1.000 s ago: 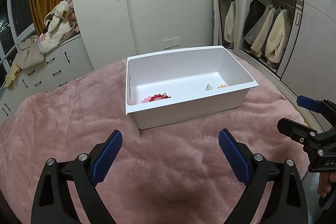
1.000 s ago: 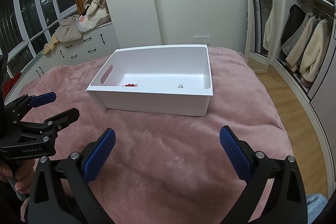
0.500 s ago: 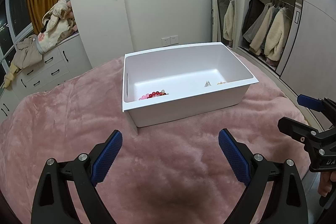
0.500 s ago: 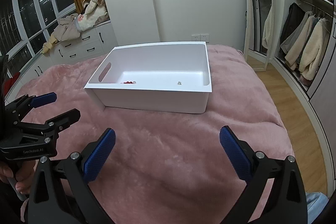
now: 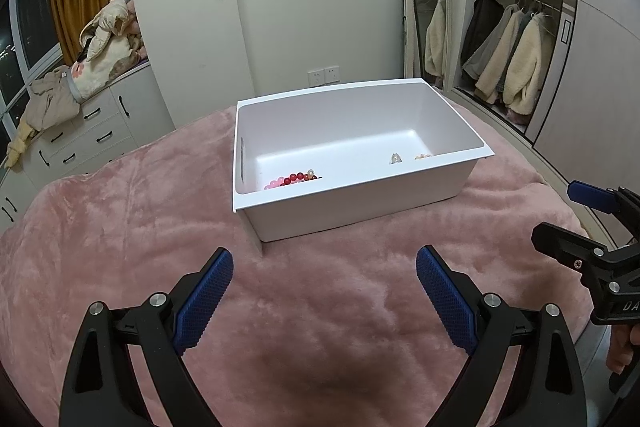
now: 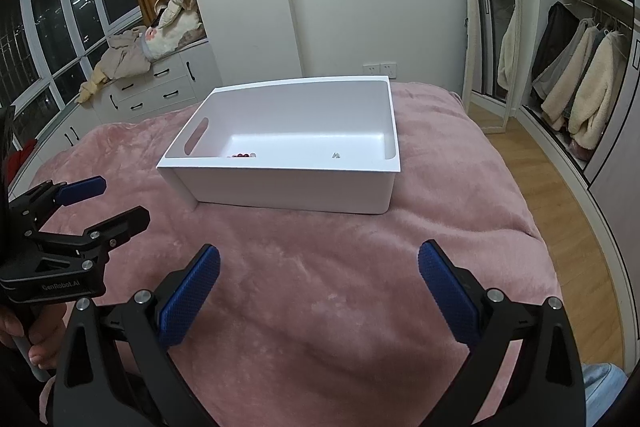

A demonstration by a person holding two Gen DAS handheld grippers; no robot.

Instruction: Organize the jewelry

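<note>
Both my grippers, left [image 5: 324,287] and right [image 6: 320,283], gape empty over blanket [image 5: 120,227], short of bin [image 5: 360,203]. Beads [image 5: 294,179] and small pieces [image 5: 396,158] lie inside bin, apart, sorted by corner.

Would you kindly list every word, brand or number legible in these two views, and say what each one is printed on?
"GenRobot.AI": on the body of the left claw, seen in the right wrist view.
"DA", cut off by the frame edge: on the body of the right claw, seen in the left wrist view.
White bin, wall sockets and wardrobe: no readable text.
</note>
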